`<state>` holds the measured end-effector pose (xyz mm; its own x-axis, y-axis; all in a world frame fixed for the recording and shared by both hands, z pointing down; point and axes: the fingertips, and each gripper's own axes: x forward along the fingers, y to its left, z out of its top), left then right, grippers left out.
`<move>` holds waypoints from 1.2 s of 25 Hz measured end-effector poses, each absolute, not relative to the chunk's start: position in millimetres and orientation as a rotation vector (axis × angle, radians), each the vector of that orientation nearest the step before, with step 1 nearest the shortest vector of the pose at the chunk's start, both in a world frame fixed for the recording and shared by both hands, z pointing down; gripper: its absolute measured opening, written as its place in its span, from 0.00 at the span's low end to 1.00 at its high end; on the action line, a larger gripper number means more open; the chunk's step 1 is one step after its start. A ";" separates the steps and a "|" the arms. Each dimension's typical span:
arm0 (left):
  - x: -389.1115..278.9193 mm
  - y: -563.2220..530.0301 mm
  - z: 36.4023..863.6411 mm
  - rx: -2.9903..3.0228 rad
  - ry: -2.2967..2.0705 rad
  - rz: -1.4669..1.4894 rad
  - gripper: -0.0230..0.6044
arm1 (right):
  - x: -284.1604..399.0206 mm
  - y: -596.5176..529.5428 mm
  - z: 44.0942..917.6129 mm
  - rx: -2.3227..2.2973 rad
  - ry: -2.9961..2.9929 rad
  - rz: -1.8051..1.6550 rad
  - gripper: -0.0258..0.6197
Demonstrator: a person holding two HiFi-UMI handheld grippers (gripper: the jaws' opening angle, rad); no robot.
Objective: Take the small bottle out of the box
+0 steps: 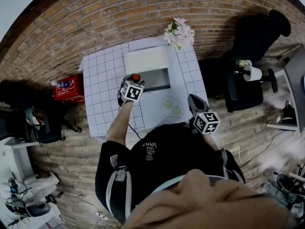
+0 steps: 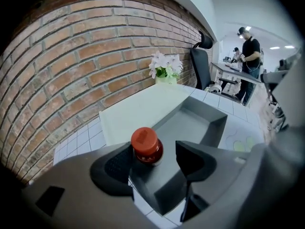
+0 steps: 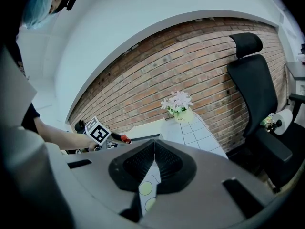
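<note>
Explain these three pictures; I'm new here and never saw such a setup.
A person holds a two-jaw gripper in each hand. One picture comes from a camera on their head, looking down; the other two ride on the grippers. On the white grid-patterned table are an open grey box, a pot of pale flowers and a sheet with green circles. The left gripper stands open around a small red-capped bottle at the box's corner, not squeezing it. The right gripper is shut and empty.

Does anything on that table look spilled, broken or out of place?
Nothing stands out. The small bottle stands upright with its red cap on, at a corner of the open grey box. The flowers stand upright at the far edge, and no spill shows on the checked tablecloth.
</note>
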<state>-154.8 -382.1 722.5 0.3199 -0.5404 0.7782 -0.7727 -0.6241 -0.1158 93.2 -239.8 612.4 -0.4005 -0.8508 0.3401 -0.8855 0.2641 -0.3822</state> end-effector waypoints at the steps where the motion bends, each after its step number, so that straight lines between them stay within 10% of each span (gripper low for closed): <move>1: -155.1 -382.1 726.0 2.294 -1.177 1.217 0.47 | 95.8 -242.1 612.3 1.678 -2.448 0.811 0.04; 30: -161.3 -399.0 744.6 2.207 -1.260 1.312 0.40 | 118.0 -280.3 621.8 1.522 -2.469 0.836 0.04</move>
